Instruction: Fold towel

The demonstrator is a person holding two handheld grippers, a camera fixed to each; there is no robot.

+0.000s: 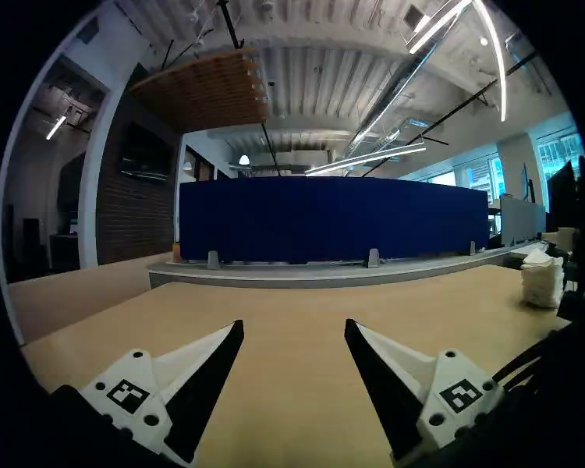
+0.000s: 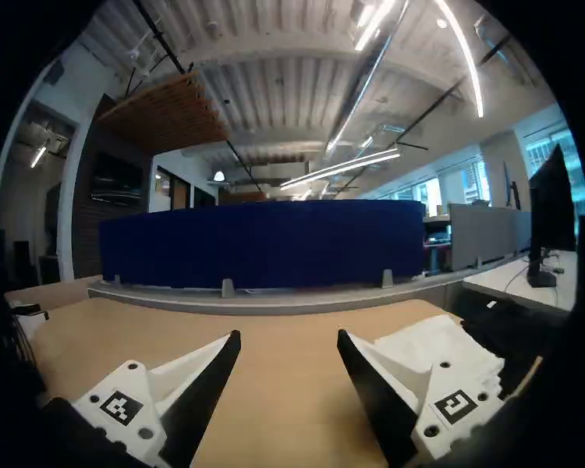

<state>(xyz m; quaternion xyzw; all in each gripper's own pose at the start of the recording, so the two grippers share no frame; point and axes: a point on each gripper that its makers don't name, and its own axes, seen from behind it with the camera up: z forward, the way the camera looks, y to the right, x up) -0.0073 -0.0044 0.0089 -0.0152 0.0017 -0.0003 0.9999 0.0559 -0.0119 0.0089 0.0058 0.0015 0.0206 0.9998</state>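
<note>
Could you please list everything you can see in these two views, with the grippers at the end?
Table: one, light wood, under both grippers.
Partition: one, dark blue, upright along the table's far edge.
Towel stack: one, white, folded, on the table's right side.
Monitor: one, black, on a neighbouring white desk.
Light strips: several, white, on the ceiling.
Slatted panel: one, brown wood, hung overhead.
Left gripper: one, white with black pads, open, empty.
Right gripper: one, same colours, open, empty.
</note>
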